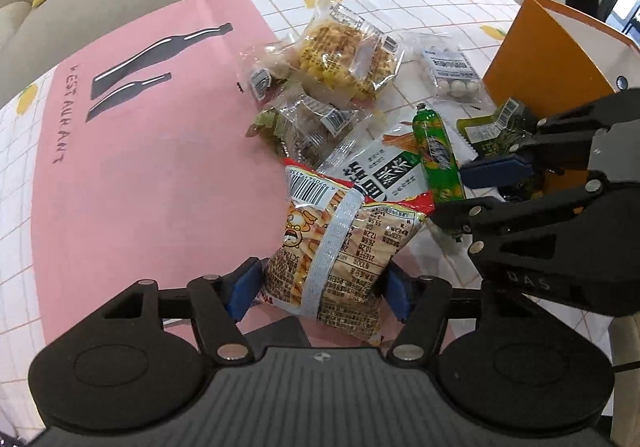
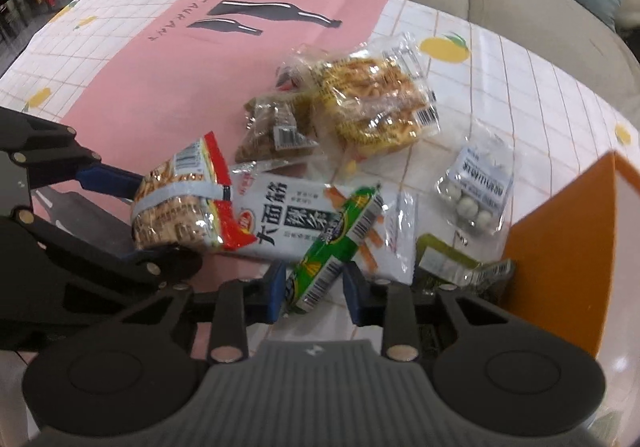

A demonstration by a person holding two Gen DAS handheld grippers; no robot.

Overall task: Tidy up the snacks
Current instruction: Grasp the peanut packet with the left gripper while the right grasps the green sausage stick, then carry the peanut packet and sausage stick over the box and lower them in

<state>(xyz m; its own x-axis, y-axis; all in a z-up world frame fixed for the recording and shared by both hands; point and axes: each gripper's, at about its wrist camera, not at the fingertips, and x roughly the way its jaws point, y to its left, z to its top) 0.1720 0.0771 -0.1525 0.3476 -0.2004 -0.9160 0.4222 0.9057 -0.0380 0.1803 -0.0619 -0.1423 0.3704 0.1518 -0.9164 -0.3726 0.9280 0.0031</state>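
Note:
My left gripper (image 1: pixel 320 287) is shut on a red-edged bag of stick crisps (image 1: pixel 332 247), its blue pads pressing in both sides of the bag, which is held clear of the pink cloth. From the right wrist view the same bag of stick crisps (image 2: pixel 180 203) sits between those fingers at the left. My right gripper (image 2: pixel 312 283) has its pads closed on the near end of a green sausage stick (image 2: pixel 336 239), which lies slanted across a white bag with black lettering (image 2: pixel 288 223). In the left wrist view the right gripper (image 1: pixel 450 193) clamps the sausage stick (image 1: pixel 432 151).
An orange box (image 2: pixel 560 247) stands at the right. Loose on the cloth: a yellow crisp packet (image 2: pixel 372 103), a clear packet of brown snacks (image 2: pixel 276 127), a packet of white balls (image 2: pixel 476 195), a dark green packet (image 2: pixel 444 263). A sofa runs behind the table.

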